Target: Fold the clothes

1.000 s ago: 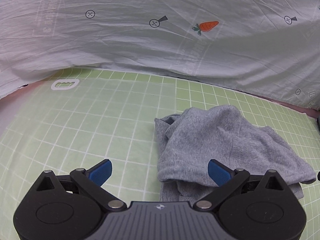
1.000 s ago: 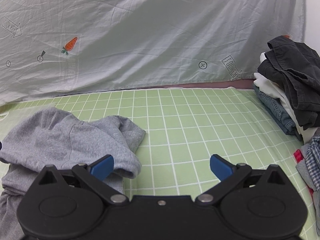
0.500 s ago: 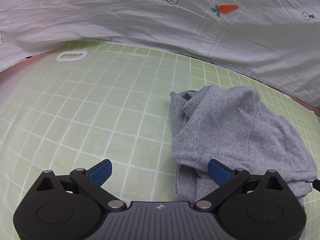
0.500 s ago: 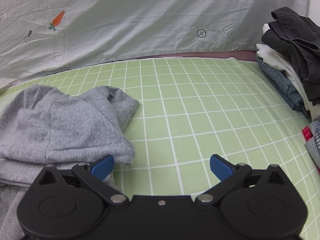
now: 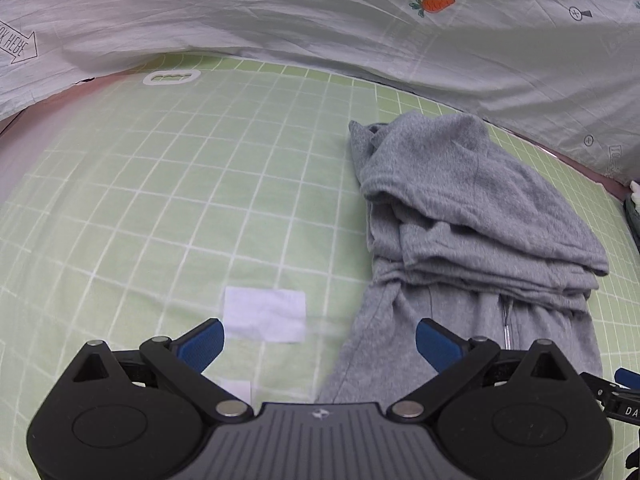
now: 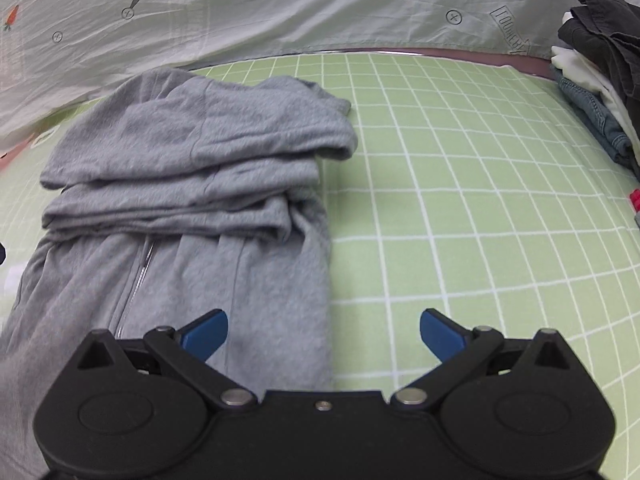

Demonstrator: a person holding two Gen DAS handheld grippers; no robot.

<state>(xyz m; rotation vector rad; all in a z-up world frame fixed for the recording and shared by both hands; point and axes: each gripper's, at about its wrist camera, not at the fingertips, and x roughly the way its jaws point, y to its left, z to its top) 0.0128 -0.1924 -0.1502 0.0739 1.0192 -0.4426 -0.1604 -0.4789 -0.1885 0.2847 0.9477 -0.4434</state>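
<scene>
A grey zip-up sweatshirt (image 5: 472, 216) lies on the green grid mat (image 5: 180, 184), its upper part folded back over the lower body in rumpled layers. In the right wrist view the same sweatshirt (image 6: 192, 184) fills the left half, with its zipper (image 6: 138, 276) showing. My left gripper (image 5: 318, 346) hovers open over the garment's left edge, nothing between its blue pads. My right gripper (image 6: 324, 332) is open above the garment's right edge, left pad over the cloth, right pad over bare mat (image 6: 480, 208).
A pale sheet printed with carrots (image 5: 360, 20) hangs along the back. A stack of folded clothes (image 6: 596, 76) stands at the right edge. White patches (image 5: 264, 314) mark the mat near my left gripper, and a white label (image 5: 172, 77) sits at the mat's far left.
Both grippers have pulled back toward the near side of the mat and stayed open. More of the sweatshirt's lower body and its zipper now show.
</scene>
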